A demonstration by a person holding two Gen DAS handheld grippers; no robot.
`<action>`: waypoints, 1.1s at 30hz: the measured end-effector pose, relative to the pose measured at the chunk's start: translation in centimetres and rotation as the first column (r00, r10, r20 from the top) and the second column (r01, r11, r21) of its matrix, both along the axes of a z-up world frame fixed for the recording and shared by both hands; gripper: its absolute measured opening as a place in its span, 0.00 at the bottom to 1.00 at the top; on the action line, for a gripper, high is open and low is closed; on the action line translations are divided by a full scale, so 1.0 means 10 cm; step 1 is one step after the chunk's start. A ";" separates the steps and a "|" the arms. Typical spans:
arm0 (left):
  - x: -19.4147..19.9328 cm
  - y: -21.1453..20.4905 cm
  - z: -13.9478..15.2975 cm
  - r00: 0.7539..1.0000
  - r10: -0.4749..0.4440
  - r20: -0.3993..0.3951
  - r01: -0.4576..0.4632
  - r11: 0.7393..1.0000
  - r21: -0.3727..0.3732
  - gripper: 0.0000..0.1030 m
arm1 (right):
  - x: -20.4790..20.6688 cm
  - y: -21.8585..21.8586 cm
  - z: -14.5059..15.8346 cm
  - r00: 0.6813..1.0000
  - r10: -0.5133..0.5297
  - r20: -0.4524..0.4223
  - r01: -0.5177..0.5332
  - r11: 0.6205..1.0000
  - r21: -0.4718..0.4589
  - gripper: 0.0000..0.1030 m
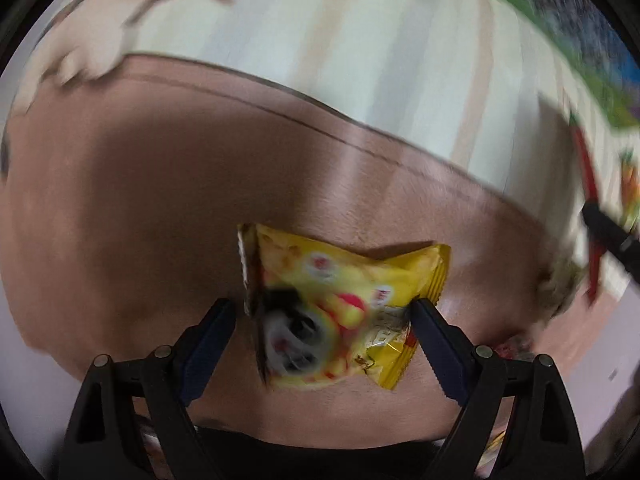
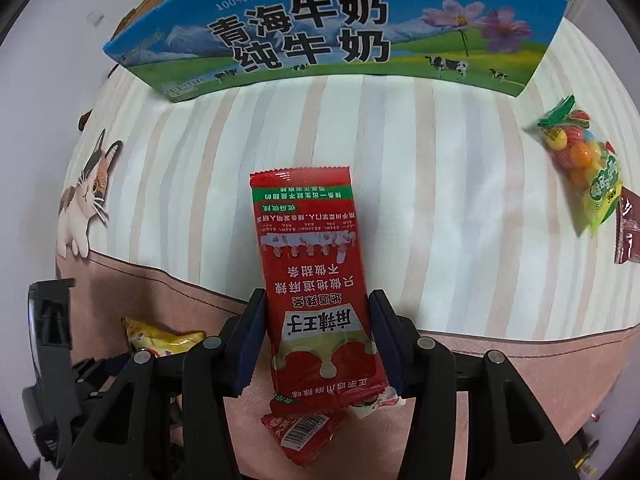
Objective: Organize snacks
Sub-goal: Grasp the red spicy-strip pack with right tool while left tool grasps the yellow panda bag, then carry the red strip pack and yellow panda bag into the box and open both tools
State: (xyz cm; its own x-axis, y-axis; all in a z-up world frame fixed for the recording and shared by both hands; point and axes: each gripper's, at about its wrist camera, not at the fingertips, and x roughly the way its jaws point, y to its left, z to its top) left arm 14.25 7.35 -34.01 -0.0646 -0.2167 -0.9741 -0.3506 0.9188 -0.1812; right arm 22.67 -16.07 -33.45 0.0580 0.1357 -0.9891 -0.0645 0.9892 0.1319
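Between right claw pads: red packet, gripped; left claw wide over yellow packet.

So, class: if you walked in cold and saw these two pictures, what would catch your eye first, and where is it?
Probably the long red snack packet, filling the centre of the right wrist view between the right gripper jaws. Behind it, the blue milk carton with bold black characters stands at the far edge of the striped cloth. In the blurred left wrist view, a yellow packet lies on the pink surface between the left gripper open jaws.
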 end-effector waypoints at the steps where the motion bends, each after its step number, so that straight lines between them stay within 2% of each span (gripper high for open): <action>1: -0.03 0.07 0.03 0.999 0.038 0.002 -0.038 0.999 -0.018 0.87 | 0.01 -0.01 -0.01 1.000 0.004 -0.010 -0.004 1.000 -0.001 0.52; 2: -0.09 0.16 0.08 0.996 0.094 0.002 -0.093 0.994 -0.049 0.87 | 0.02 0.00 -0.02 1.000 0.009 -0.007 -0.008 1.000 0.008 0.52; 5: -0.31 0.39 0.18 0.968 0.249 -0.033 -0.251 0.958 -0.138 0.87 | 0.02 -0.04 -0.08 1.000 0.003 -0.025 -0.002 1.000 0.019 0.53; 7: -0.44 0.47 0.14 0.939 0.331 -0.090 -0.342 0.916 -0.208 0.87 | 0.02 -0.07 -0.12 1.000 -0.009 -0.030 0.010 1.000 0.028 0.53; 9: -0.47 0.47 -0.01 0.903 0.393 -0.172 -0.428 0.860 -0.279 0.87 | 0.01 -0.11 -0.14 0.999 -0.025 -0.035 0.026 0.999 0.042 0.54; 10: -0.51 0.48 -0.08 0.887 0.415 -0.203 -0.459 0.838 -0.295 0.87 | 0.01 -0.11 -0.16 0.999 -0.033 -0.041 0.035 0.998 0.050 0.54; 12: -0.51 0.47 -0.23 0.841 0.473 -0.262 -0.539 0.773 -0.335 0.87 | 0.01 -0.12 -0.18 0.998 -0.043 -0.046 0.046 0.997 0.057 0.55; 14: -0.46 0.50 -0.32 0.807 0.513 -0.293 -0.590 0.726 -0.353 0.87 | 0.00 -0.12 -0.18 0.998 -0.044 -0.046 0.046 0.998 0.053 0.55; 15: -0.29 0.41 -0.37 0.794 0.528 -0.300 -0.607 0.712 -0.354 0.87 | 0.00 -0.14 -0.18 0.998 -0.049 -0.046 0.052 0.997 0.052 0.55; 17: -0.24 0.44 -0.42 0.772 0.563 -0.297 -0.636 0.686 -0.352 0.87 | 0.00 -0.12 -0.19 0.997 -0.055 -0.049 0.057 0.997 0.048 0.55; 18: -0.22 0.46 -0.42 0.771 0.572 -0.280 -0.637 0.691 -0.342 0.86 | 0.00 -0.13 -0.19 0.997 -0.055 -0.049 0.057 0.997 0.045 0.55; 19: -0.19 0.48 -0.39 0.782 0.574 -0.242 -0.623 0.715 -0.318 0.84 | -0.01 -0.13 -0.19 0.997 -0.053 -0.047 0.055 0.998 0.041 0.55; 21: -0.13 0.46 -0.33 0.833 0.529 -0.164 -0.554 0.794 -0.250 0.67 | -0.02 -0.13 -0.18 0.998 -0.041 -0.047 0.043 0.999 0.031 0.55; 22: -0.08 0.45 -0.28 0.869 0.481 -0.117 -0.495 0.844 -0.207 0.64 | -0.03 -0.13 -0.18 0.998 -0.033 -0.045 0.035 0.999 0.025 0.55; 25: 0.02 0.42 -0.25 0.924 0.378 -0.057 -0.382 0.915 -0.133 0.62 | -0.05 -0.09 -0.19 0.999 -0.010 -0.043 0.011 1.000 0.007 0.55; 28: 0.15 0.30 -0.21 0.971 0.241 -0.013 -0.241 0.969 -0.045 0.62 | -0.04 -0.08 -0.21 0.999 0.006 -0.041 -0.007 1.000 -0.010 0.55; 30: 0.23 0.21 -0.18 0.988 0.152 0.015 -0.152 0.988 0.027 0.62 | -0.01 -0.07 -0.22 0.999 0.006 -0.048 -0.006 1.000 -0.012 0.55; 31: 0.39 0.05 -0.17 0.993 0.113 0.024 -0.114 0.992 0.063 0.62 | 0.01 -0.05 -0.24 0.999 0.004 -0.054 -0.005 1.000 -0.011 0.55; 33: 0.44 -0.02 -0.16 0.997 0.067 0.031 -0.070 0.992 0.105 0.62 | 0.04 -0.02 -0.29 0.998 0.003 -0.061 -0.004 1.000 -0.016 0.55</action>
State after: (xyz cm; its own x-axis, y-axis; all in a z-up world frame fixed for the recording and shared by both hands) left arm 18.67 7.15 -35.59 -0.0262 -0.1154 -0.9930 -0.4100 0.9072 -0.0946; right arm 23.05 -16.24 -36.39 -0.0024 0.1195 -0.9928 -0.0602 0.9910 0.1194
